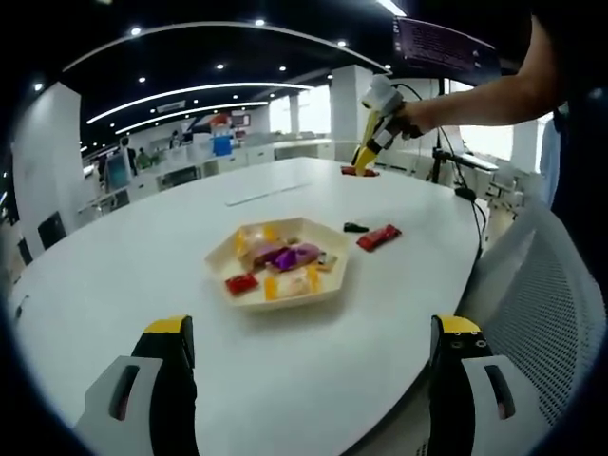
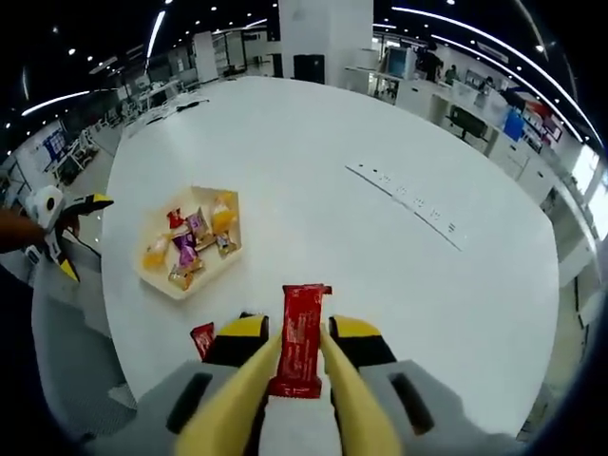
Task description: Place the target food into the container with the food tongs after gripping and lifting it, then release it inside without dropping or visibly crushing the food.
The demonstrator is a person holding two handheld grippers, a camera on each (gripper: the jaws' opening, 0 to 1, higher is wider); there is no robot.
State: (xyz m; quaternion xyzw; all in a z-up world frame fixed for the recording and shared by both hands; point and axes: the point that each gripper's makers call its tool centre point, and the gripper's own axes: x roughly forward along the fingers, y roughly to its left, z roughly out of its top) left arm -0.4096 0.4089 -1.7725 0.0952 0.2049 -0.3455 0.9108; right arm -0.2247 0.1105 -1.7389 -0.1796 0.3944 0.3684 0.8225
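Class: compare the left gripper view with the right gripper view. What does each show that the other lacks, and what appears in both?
Left gripper view: the left tongs open over the white table, plus a small black item.

Right gripper view: a close look at the red packet clamped between the right tongs, and a long strip.

Both: the tray of wrapped snacks and a loose red packet.

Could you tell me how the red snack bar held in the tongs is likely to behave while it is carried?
The red snack bar looks flat and stiff, so it probably won't droop. Its glossy wrapper may slip between the yellow tongs. It appears light; a gentle squeeze likely suffices.
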